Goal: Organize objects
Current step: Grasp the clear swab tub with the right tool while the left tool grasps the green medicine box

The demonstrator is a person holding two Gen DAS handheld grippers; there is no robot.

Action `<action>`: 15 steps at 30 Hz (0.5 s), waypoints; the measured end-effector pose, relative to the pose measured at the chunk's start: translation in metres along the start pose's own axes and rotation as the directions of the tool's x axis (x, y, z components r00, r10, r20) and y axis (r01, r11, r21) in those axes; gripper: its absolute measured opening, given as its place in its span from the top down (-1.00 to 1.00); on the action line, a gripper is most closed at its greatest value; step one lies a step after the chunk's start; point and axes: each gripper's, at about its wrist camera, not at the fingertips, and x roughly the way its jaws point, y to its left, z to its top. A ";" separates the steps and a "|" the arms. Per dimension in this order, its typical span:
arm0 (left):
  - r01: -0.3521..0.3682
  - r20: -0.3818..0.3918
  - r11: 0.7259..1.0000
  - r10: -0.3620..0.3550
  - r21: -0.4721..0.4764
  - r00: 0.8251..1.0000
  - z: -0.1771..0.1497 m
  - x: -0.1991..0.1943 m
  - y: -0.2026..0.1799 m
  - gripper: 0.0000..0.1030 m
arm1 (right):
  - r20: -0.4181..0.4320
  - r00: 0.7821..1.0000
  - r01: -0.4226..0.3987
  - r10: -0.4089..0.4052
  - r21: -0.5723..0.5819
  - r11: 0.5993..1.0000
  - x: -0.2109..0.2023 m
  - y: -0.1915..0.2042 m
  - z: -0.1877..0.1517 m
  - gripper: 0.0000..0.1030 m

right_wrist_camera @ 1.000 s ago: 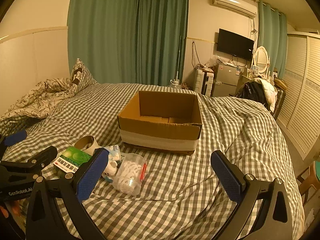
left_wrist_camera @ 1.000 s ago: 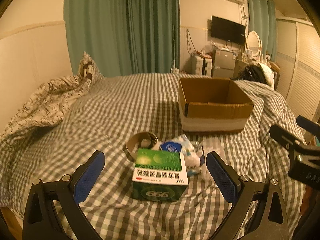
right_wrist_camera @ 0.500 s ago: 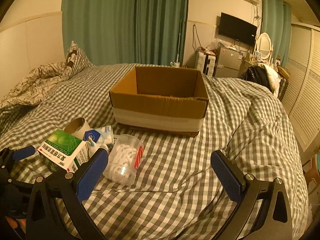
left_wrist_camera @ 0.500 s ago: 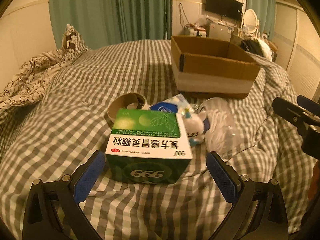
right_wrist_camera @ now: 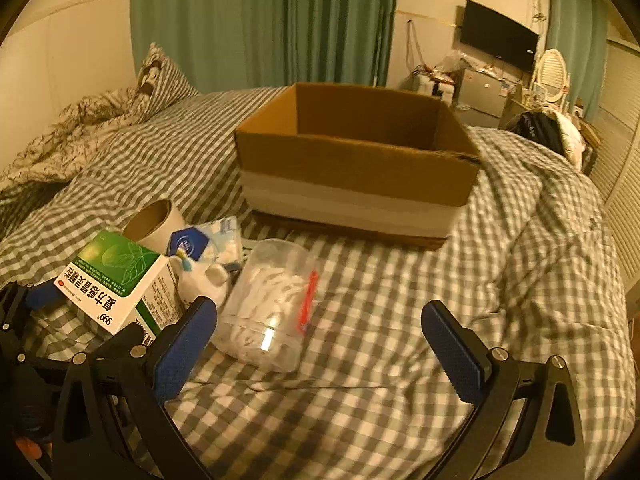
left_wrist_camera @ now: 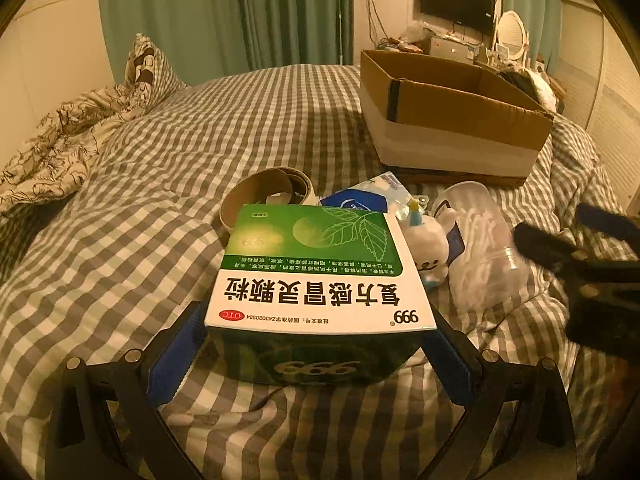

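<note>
A green and white medicine box (left_wrist_camera: 320, 276) lies on the checked bed, between the pads of my left gripper (left_wrist_camera: 312, 356), which straddles its near end; the pads sit at its sides, contact unclear. It also shows in the right wrist view (right_wrist_camera: 120, 284). My right gripper (right_wrist_camera: 320, 340) is open and empty just in front of a clear tub of cotton swabs (right_wrist_camera: 272, 304). Beside the box lie a small white plush toy (left_wrist_camera: 430, 248), a blue packet (left_wrist_camera: 356, 200) and a cardboard tape roll (left_wrist_camera: 264, 196). An open cardboard box (right_wrist_camera: 356, 160) stands behind them.
A crumpled patterned quilt (left_wrist_camera: 68, 140) and a pillow (left_wrist_camera: 148, 68) lie at the left of the bed. Green curtains, a TV and a cluttered dresser (right_wrist_camera: 480, 80) line the far wall. A dark bag (right_wrist_camera: 540, 132) lies at the bed's right side.
My left gripper has moved forward and down until the medicine box sits between its pads. My right gripper has moved closer to the swab tub and the cardboard box.
</note>
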 end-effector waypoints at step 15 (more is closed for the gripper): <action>0.065 0.029 0.998 -0.065 -0.010 0.997 -0.001 0.001 0.008 -0.83 | -0.144 0.987 -0.075 0.077 0.017 0.997 0.068 0.025 -0.002 -0.49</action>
